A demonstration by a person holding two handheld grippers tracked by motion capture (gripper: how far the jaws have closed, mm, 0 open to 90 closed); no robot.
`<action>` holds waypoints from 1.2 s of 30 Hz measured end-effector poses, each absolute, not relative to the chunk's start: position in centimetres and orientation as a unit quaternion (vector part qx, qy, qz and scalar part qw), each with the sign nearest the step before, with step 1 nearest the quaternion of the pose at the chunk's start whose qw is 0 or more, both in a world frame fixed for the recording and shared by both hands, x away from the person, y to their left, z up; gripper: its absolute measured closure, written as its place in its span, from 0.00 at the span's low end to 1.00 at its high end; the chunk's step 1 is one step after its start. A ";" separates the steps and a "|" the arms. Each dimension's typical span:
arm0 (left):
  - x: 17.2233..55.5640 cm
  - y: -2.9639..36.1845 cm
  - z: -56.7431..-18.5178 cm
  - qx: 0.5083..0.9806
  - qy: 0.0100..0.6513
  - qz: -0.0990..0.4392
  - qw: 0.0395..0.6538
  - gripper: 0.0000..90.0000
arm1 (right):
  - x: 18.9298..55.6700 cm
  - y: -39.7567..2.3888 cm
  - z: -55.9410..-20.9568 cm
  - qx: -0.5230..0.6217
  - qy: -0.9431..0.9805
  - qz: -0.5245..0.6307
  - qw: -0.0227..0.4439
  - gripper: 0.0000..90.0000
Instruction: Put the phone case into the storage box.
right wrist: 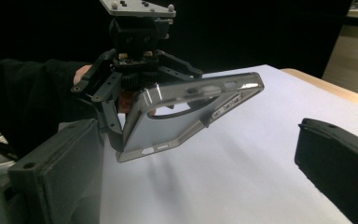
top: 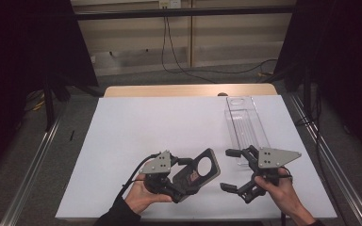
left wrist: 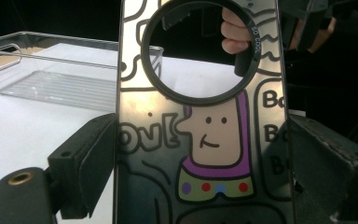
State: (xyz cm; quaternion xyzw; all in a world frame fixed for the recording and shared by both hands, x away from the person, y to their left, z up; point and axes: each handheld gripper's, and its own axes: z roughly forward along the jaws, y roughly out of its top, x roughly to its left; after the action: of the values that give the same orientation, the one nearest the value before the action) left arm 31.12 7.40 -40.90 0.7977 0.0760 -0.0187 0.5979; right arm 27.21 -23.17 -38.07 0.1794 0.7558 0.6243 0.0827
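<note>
Left gripper is clamped on a phone case, jaws pressing its two long edges. Case is held up off the white table cover, tilted, camera-hole end pointing toward the right gripper.

Left gripper view: case sits upright between the two jaws, cartoon print of a face with purple collar and coloured dots, big black ring around the round cutout at the top.

Right gripper has jaws spread wide, nothing between them, held just right of the case and apart from it. Right gripper view shows the case in the left gripper's grip, clear of the table surface.

Clear plastic tray lies on the right side of the cover, long axis running away from the person, near end just beside the right gripper. Also visible behind the case in the left gripper view.
</note>
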 end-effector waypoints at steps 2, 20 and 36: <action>31.1 7.4 -40.9 0.795 0.077 -0.017 0.602 0.14 | 27.5 -23.1 -37.9 0.171 0.762 0.621 0.075 0.00; 31.4 6.9 -40.8 0.791 0.068 -0.042 0.606 0.14 | 29.8 -21.5 -37.3 0.129 0.797 0.590 0.007 0.02; 31.3 6.6 -40.9 0.797 0.055 -0.062 0.599 0.14 | 30.9 -20.7 -36.8 0.081 0.816 0.572 -0.012 0.03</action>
State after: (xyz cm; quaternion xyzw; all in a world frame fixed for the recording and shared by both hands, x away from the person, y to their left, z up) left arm 31.30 6.57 -40.90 0.7968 0.0549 -0.0624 0.5985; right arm 30.87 -20.71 -36.83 0.0810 0.8161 0.5721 -0.0124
